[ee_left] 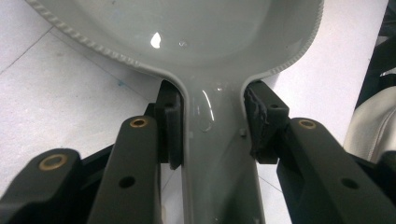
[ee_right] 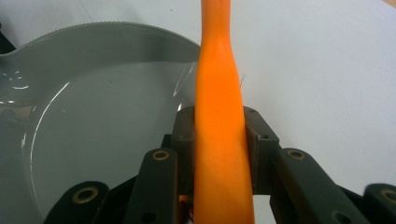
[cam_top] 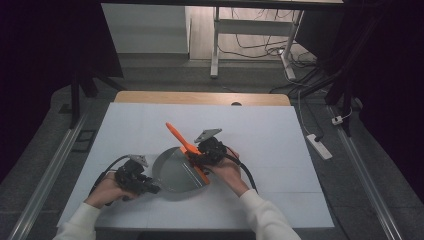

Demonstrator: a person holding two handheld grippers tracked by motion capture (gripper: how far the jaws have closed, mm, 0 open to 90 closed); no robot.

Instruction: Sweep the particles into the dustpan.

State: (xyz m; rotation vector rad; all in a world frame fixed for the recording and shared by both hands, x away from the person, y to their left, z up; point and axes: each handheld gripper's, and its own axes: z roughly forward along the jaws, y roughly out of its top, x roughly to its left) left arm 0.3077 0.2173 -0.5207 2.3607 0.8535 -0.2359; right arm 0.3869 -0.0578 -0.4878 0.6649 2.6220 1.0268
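Two light, stiff, glossy plastic pieces meet on the white tabletop (cam_top: 280, 150): the left claw (ee_left: 212, 123) is clamped on the grey dustpan's (cam_top: 175, 172) slippery-looking handle neck, the right claw (ee_right: 219, 140) on the orange brush handle (ee_right: 219, 107), both sensible holds.

1. A grey dustpan (cam_top: 176, 172) is being held on the white table (cam_top: 150, 130), near its front edge.
2. The dustpan's handle is being gripped at its left by the left gripper (cam_top: 150, 188).
3. An orange brush (cam_top: 187, 150) is being clasped by the right gripper (cam_top: 197, 159), its handle pointing far and left.
4. The brush is being rested against the dustpan's right rim.
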